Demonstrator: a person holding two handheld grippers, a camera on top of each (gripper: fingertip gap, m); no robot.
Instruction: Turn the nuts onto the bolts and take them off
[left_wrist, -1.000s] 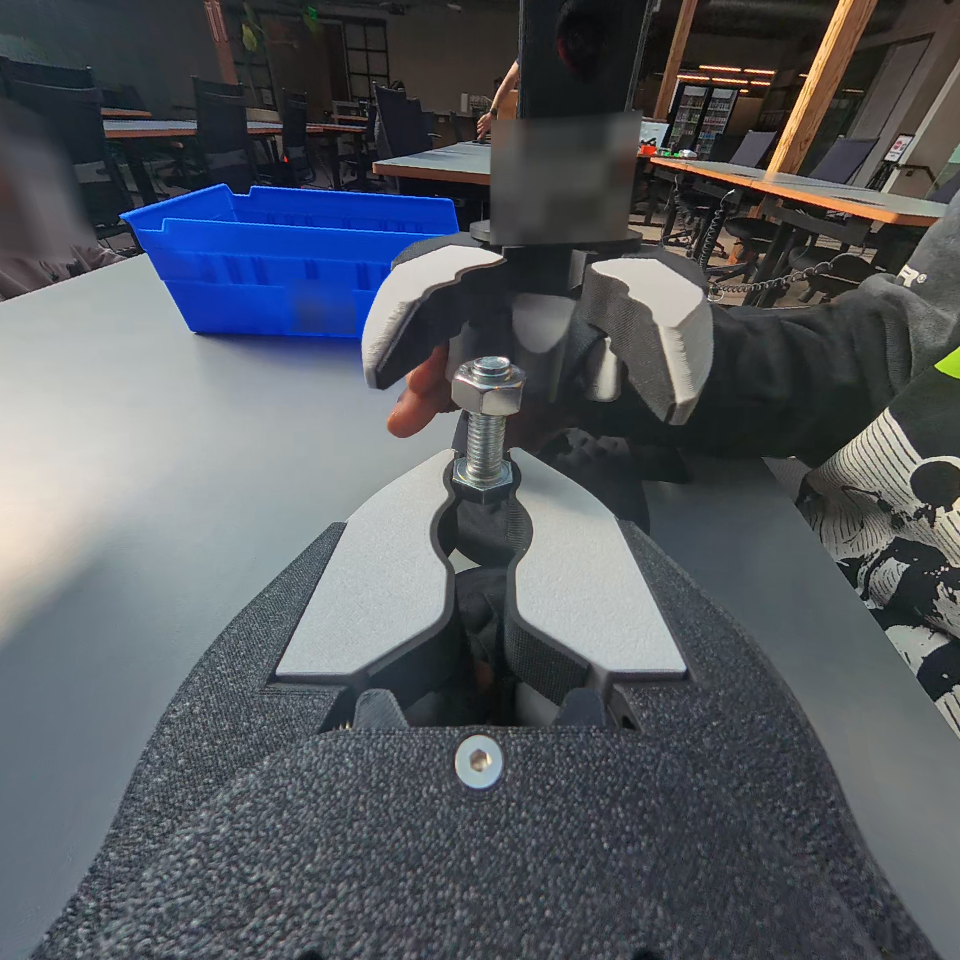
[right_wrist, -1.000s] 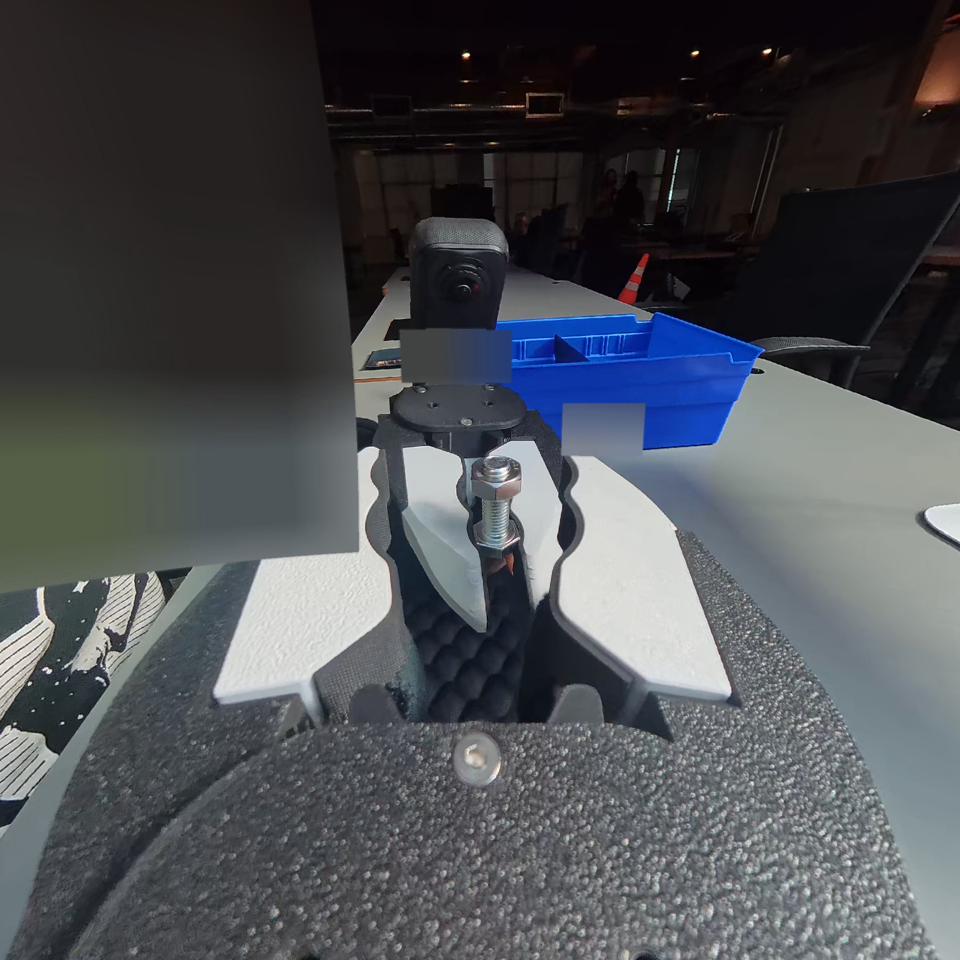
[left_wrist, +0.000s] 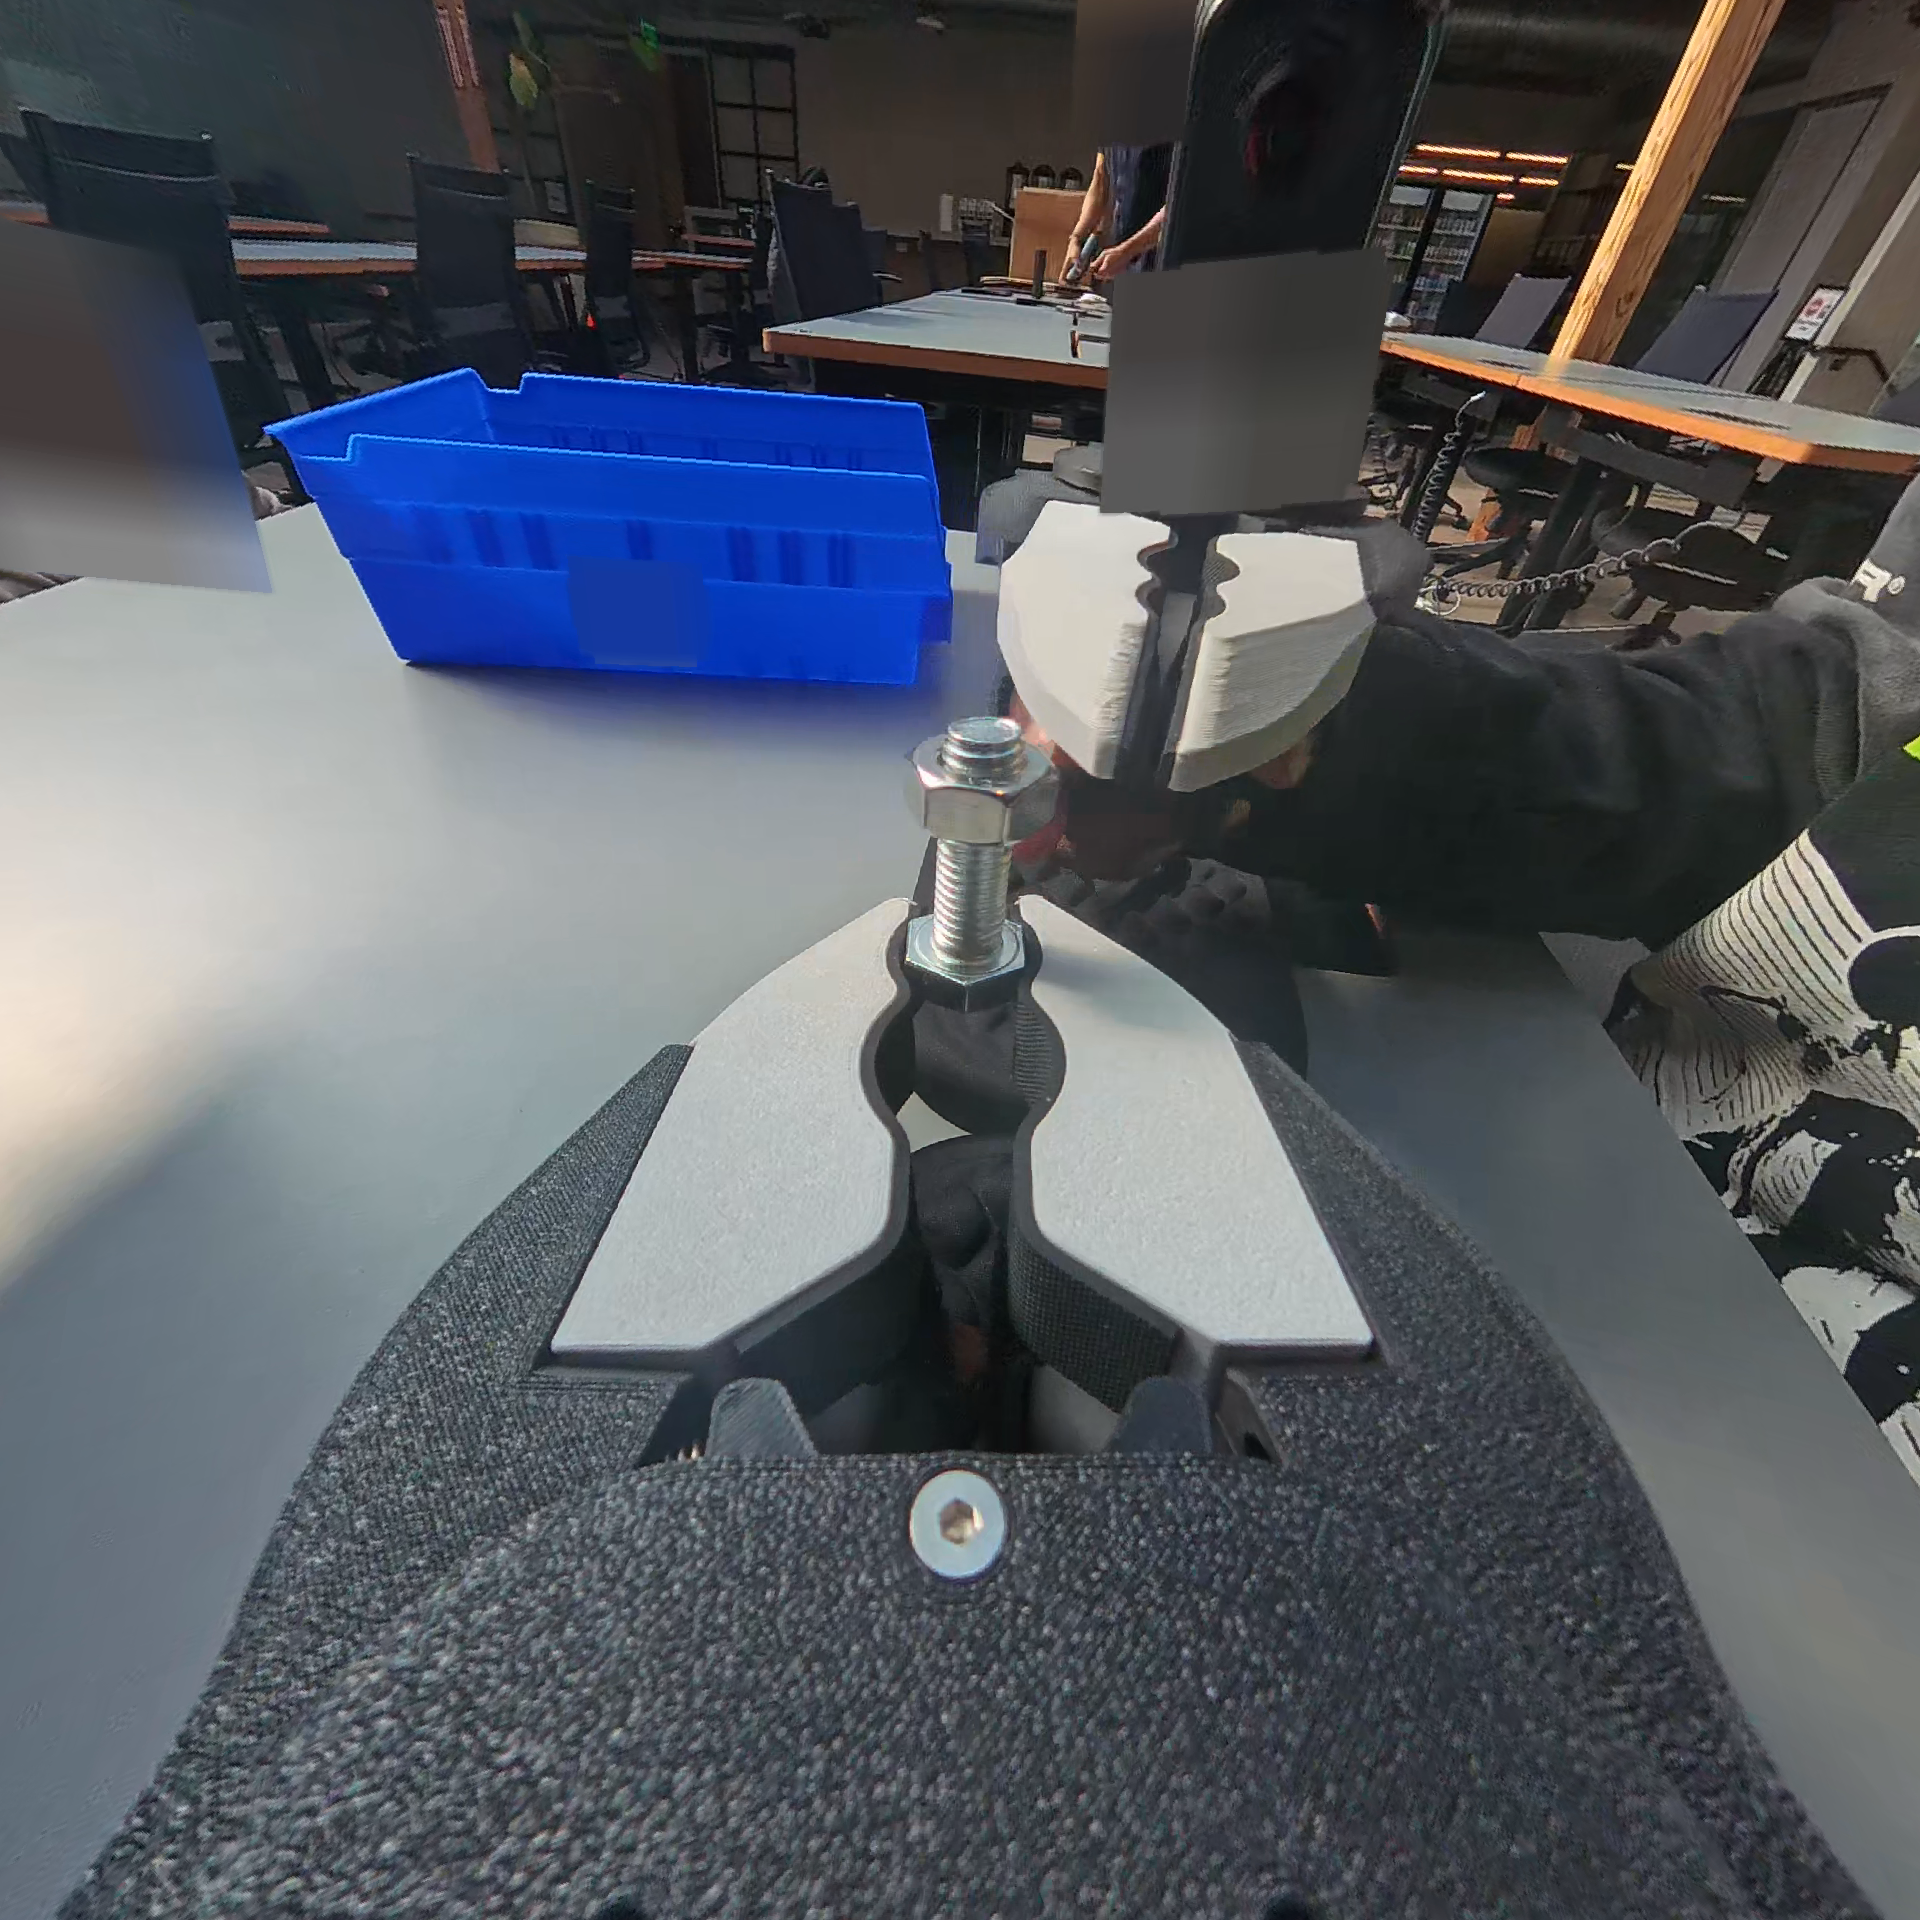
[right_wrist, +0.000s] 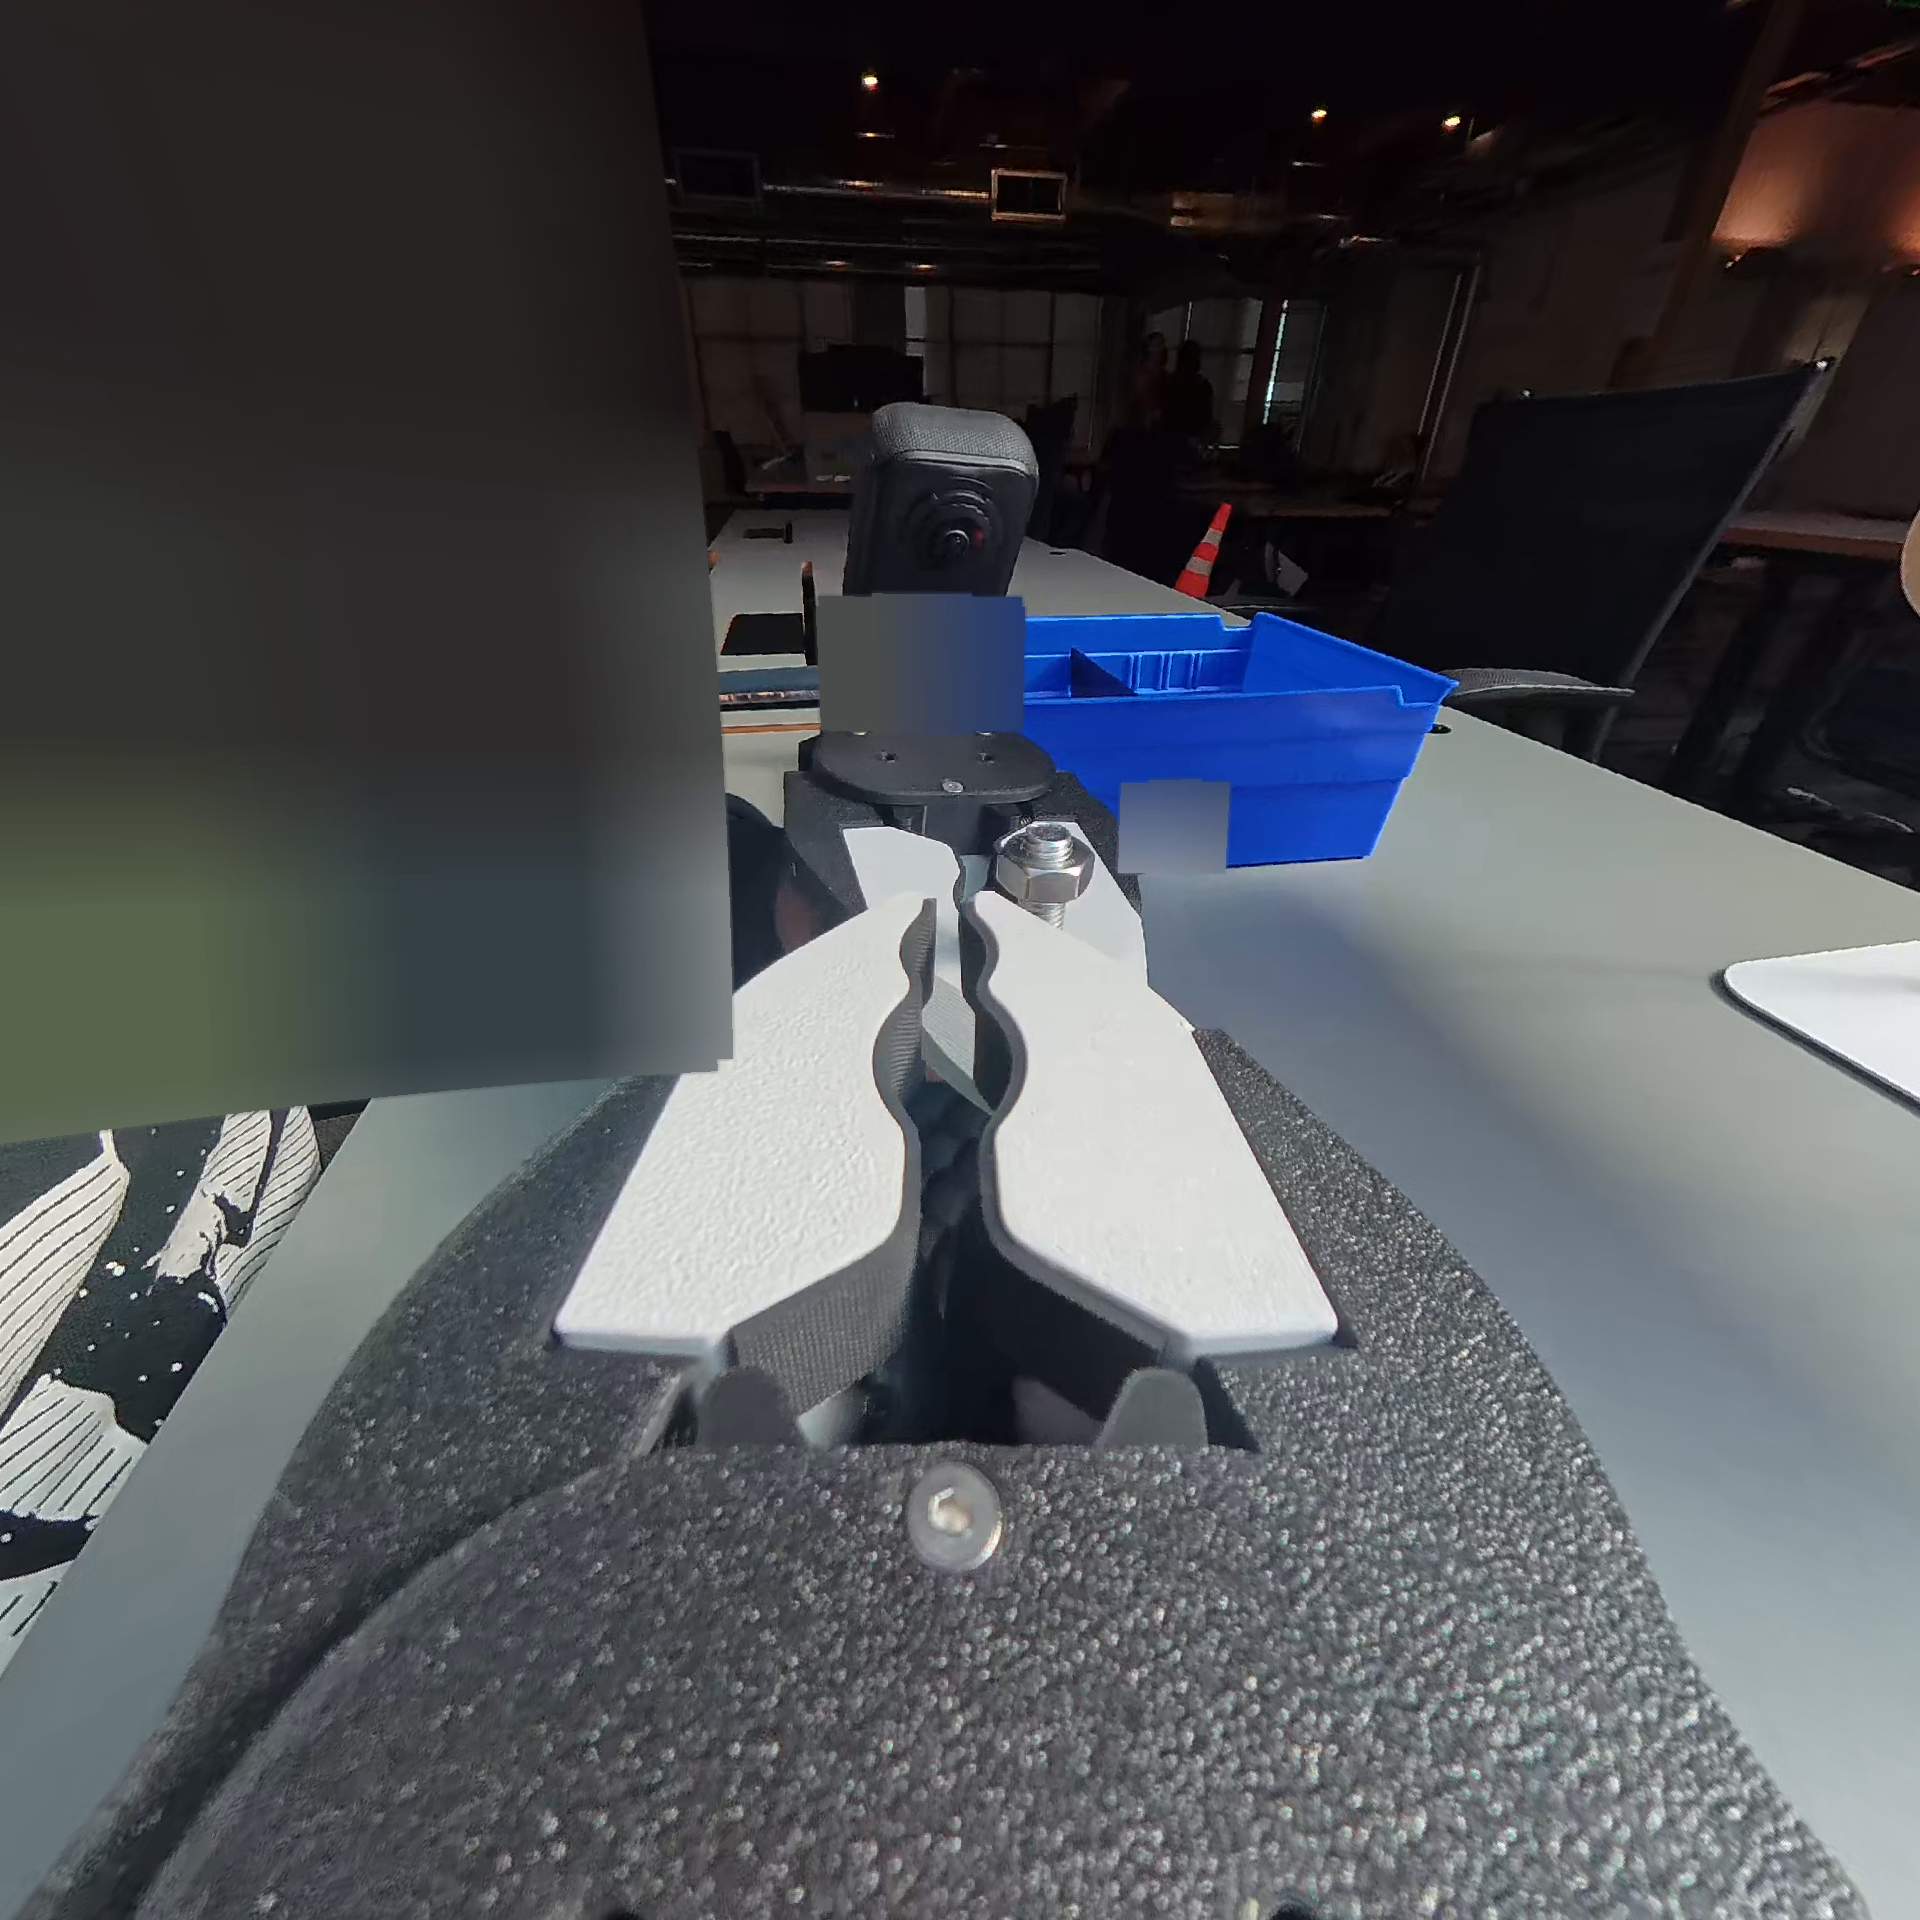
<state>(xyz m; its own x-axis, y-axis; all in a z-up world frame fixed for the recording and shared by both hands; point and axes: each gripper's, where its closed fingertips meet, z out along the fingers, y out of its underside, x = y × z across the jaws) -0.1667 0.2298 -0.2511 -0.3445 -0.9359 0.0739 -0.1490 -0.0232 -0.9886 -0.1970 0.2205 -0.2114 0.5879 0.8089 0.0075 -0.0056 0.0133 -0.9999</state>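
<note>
The left tongs (left_wrist: 966, 961) are pinching the bolt (left_wrist: 968, 902) down at its flat head, between their grey fingertips (left_wrist: 831, 987). The bolt is standing straight up, with its screw part pointing to the ceiling. The nut (left_wrist: 979, 792) is sitting near the top of the bolt, and a little bit of the bolt's tip is poking out above it. Nothing is touching the nut.

The right tongs (right_wrist: 948, 914) are pressed almost all the way together, with only a thin gap showing between the two grey fingers (right_wrist: 779, 1122), and they are pinching nothing. They are hanging just beside the bolt, a bit off to one side of the nut. In the left wrist view, the right tongs (left_wrist: 1164, 717) are showing up just past the nut, tipped downward, with a dark sleeve (left_wrist: 1538, 769) reaching in behind them. In the right wrist view, the nut (right_wrist: 1044, 871) is peeking out just past the tips of the right tongs, with the left tongs (right_wrist: 961, 883) under it.

Everything is happening above a grey desk (left_wrist: 416, 935). A blue bin (left_wrist: 644, 540) is resting on the desk, farther back, well apart from the bolt. A white flat thing (right_wrist: 1839, 1008) is lying at the desk's edge in the right wrist view.
</note>
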